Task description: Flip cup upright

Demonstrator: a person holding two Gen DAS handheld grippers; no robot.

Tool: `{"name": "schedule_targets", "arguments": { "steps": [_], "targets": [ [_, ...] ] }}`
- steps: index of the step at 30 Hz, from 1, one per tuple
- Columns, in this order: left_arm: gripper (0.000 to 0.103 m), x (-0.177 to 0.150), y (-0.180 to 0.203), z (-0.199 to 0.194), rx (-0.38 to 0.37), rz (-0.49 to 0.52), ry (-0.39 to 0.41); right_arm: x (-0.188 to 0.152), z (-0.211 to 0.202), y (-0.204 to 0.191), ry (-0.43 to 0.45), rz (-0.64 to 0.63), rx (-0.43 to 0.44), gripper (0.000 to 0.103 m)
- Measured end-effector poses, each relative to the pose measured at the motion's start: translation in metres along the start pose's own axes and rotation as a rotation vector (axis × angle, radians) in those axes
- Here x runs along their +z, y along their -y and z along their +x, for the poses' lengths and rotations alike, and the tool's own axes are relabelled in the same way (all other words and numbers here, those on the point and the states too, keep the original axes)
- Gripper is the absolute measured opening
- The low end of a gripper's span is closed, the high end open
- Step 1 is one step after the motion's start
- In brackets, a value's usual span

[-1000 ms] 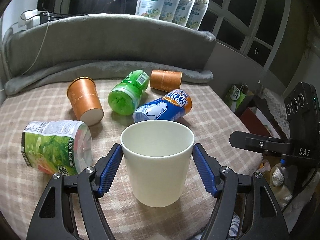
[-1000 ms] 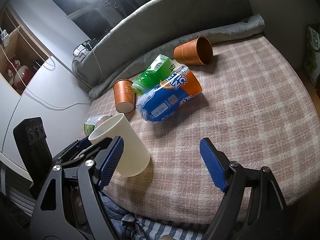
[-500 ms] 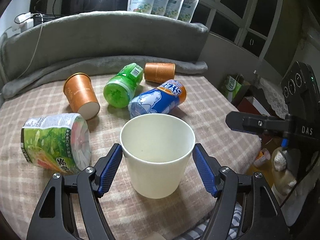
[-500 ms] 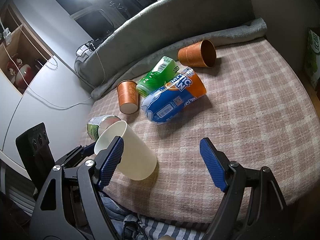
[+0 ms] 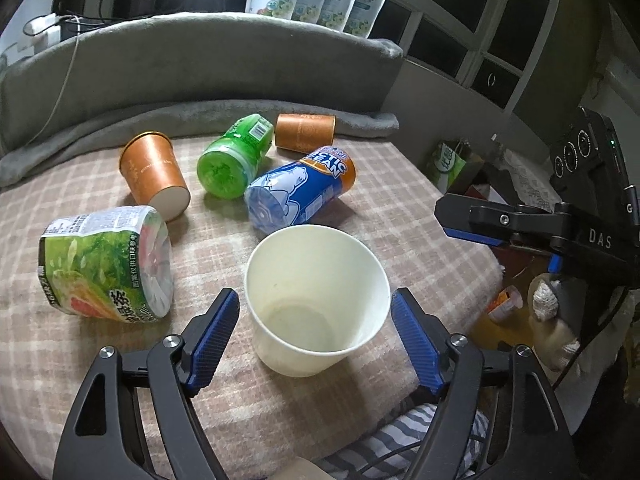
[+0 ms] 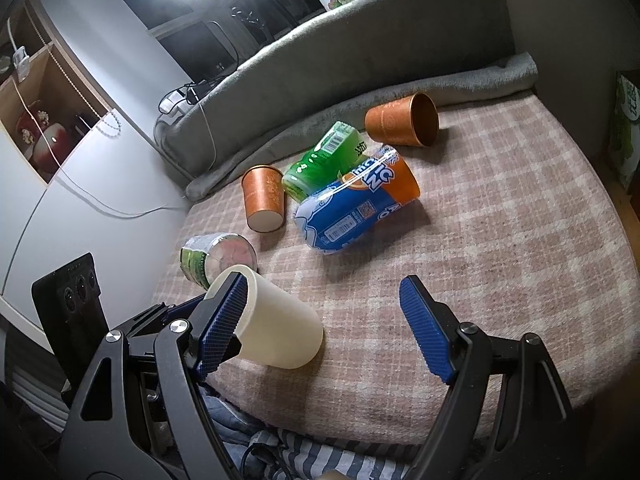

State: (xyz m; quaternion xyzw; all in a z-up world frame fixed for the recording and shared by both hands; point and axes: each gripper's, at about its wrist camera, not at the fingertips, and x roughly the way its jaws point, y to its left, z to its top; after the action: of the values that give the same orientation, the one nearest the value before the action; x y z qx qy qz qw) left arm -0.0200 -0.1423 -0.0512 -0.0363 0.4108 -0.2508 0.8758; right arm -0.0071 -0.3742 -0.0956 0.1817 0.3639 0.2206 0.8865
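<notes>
Cream paper cup stands upright, mouth up, on the plaid blanket, between the spread fingers of the left gripper, neither pad touching it. Right gripper hangs alongside, jaws wide apart and holding nothing.

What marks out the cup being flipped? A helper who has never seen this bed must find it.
On the checked blanket, look at the near edge, in front of the heap of fallen cups and bottles. The plain cream cup stands there, mouth up, between the left gripper fingers. It alone has no print and no colour.
</notes>
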Motion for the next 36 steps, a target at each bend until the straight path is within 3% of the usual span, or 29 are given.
{"name": "schedule_targets", "arguments": {
  "steps": [12, 20, 26, 30, 36],
  "targets": [
    [0.079, -0.005, 0.0, -0.018, -0.027, 0.001, 0.023, -0.001, -0.011, -0.014, 0.056, -0.038, -0.031, 0.081],
    [0.079, -0.008, -0.004, -0.041, -0.007, 0.009, 0.083, -0.006, -0.015, -0.025, 0.111, -0.104, -0.106, 0.084],
    [0.079, -0.006, -0.016, -0.068, 0.079, 0.007, 0.202, -0.01, -0.023, -0.036, 0.212, -0.17, -0.187, 0.09],
    [0.079, -0.005, -0.028, -0.087, 0.228, 0.015, 0.337, -0.014, -0.027, -0.044, 0.296, -0.203, -0.253, 0.097],
    [0.081, -0.007, -0.045, -0.107, 0.376, -0.006, 0.474, -0.023, -0.024, -0.059, 0.379, -0.269, -0.357, 0.1]
  ]
}}
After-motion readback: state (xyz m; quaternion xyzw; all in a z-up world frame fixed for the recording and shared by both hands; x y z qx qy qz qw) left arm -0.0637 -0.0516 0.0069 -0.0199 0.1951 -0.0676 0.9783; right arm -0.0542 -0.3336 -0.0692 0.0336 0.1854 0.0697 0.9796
